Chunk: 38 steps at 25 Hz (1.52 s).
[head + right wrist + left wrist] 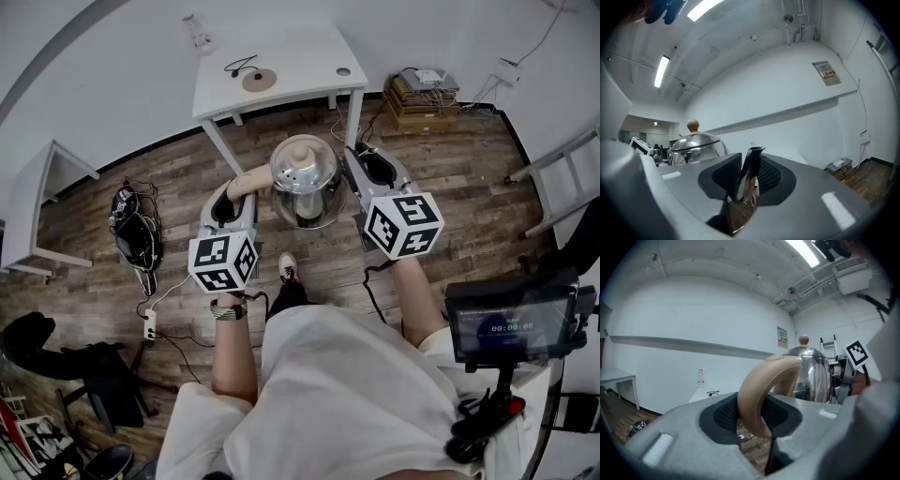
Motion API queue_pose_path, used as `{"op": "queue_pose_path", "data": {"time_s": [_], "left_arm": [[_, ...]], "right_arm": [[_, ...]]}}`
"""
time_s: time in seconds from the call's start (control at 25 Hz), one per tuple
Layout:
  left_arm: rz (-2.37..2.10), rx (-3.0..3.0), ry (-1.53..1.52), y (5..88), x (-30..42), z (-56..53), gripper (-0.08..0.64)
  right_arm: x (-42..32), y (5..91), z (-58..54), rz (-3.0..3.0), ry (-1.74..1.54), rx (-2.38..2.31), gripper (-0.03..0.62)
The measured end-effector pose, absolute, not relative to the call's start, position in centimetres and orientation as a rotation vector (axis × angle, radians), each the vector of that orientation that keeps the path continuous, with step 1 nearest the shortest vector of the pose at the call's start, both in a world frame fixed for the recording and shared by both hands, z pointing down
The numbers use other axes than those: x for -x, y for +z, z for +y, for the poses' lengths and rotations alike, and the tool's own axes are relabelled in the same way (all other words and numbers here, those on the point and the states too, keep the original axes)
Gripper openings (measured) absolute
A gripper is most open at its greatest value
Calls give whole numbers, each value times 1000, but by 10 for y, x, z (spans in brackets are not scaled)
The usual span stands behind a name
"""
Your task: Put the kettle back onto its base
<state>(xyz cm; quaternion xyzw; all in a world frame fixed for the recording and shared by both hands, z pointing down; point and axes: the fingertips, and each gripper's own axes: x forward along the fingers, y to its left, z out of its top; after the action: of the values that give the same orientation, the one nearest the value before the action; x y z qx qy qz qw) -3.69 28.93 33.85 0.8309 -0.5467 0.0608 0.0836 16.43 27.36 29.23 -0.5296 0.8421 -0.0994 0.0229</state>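
Hanging over the wood floor [450, 202] between both grippers, the kettle [305, 183] stands upright, its lid knob on top. Its long axis runs left to right: the beige handle [761, 385] points left, the spout [747, 178] points right.

The left gripper [246, 186] has its fingers clamped on the handle's curve. The right gripper [354, 165] has its fingers closed on the spout, whose tip rises just above them. The lid is on, so nothing inside the kettle can be seen.

The kettle sits nearer than the white table [309, 56], just off that table's near edge and well apart from the base [259, 80]. The base is a round tan disc lying flat on the table's left half, close to the near edge, with a black cord [240, 66] just behind it. A small bottle [197, 34] stands by the far left corner. All other parts of the tabletop are bare, leaving open room to the right of the base and behind it.

On the floor to the left lie a black bag [136, 234] and a power strip [149, 324]. A second table [28, 202] stands farther left. To the right of the white table, a box [420, 103] by the wall carries a white device on top. A shoe [289, 267] shows below the kettle, and a screen [516, 323] sits at the near right.
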Motion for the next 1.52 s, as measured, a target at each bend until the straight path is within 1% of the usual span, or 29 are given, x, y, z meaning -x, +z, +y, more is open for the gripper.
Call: {"op": "queue_pose_path", "data": {"time_s": [0.4, 0.96, 1.52], "left_arm": [[-1638, -2483, 162, 342, 36, 297, 130], [-1643, -2479, 128, 350, 44, 276, 130], [-1615, -2467, 134, 360, 51, 205, 130]], "right_arm": [[-166, 299, 283, 2593, -322, 1616, 94], [-159, 307, 261, 2572, -326, 1615, 89], [-152, 315, 191, 2570, -374, 1631, 82]]}}
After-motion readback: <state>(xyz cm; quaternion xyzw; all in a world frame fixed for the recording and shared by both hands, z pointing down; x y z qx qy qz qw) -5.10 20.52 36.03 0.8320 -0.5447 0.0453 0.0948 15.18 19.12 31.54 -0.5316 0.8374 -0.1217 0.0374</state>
